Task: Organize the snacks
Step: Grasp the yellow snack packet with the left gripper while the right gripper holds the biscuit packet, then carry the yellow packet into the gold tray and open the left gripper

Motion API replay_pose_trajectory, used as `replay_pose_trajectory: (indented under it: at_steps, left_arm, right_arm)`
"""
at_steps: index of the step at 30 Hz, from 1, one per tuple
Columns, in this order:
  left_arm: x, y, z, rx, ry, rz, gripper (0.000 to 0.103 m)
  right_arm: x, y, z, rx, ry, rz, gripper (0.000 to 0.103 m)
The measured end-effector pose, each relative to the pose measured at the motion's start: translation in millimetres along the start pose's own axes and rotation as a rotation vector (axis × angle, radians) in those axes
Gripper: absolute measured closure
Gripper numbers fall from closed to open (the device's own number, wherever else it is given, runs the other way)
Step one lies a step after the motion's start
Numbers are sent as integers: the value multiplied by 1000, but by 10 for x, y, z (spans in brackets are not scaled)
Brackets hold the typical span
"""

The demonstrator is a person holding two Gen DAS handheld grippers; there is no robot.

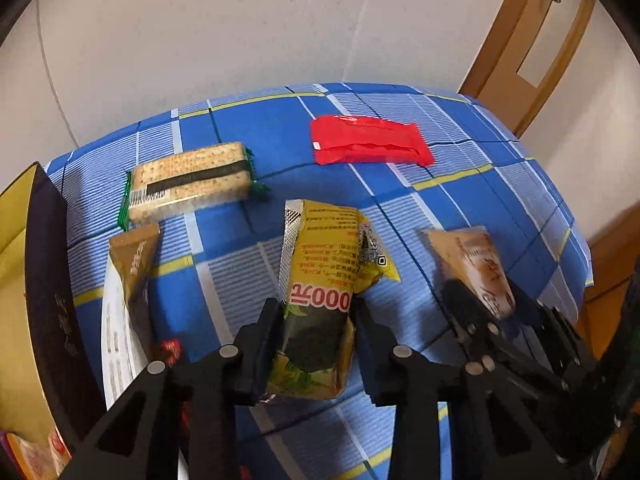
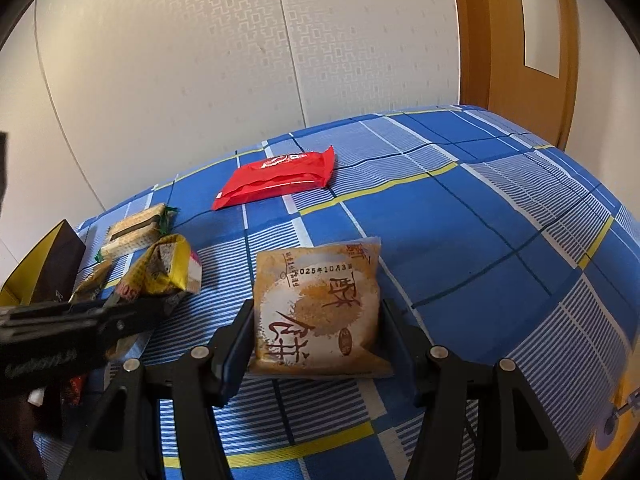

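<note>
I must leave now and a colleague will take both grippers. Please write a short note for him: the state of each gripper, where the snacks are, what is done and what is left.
Left gripper: jaws on both sides of the yellow snack pack, apparently gripping it.
Right gripper: jaws on both sides of the beige pastry pack; whether it grips is unclear.
On the blue checked cloth: red packet at the back, cracker pack back left.
Brown sachet rests on a white tray at the left, next to a dark box.
Done: little, it seems.
Left: probably the two packs at the jaws, then the red packet and crackers.
</note>
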State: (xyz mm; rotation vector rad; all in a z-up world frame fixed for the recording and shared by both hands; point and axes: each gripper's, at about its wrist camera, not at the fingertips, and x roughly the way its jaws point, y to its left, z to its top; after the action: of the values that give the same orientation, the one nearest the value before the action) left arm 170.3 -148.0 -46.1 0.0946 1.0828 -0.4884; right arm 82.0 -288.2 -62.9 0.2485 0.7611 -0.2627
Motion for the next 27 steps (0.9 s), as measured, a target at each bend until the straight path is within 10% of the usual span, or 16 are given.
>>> replay_pose_trajectory:
  at_steps: [27]
  left_arm:
    - [-907, 302, -493, -168, -237, -71, 68]
  right_arm:
    - [2, -1, 0, -6, 0, -2, 41]
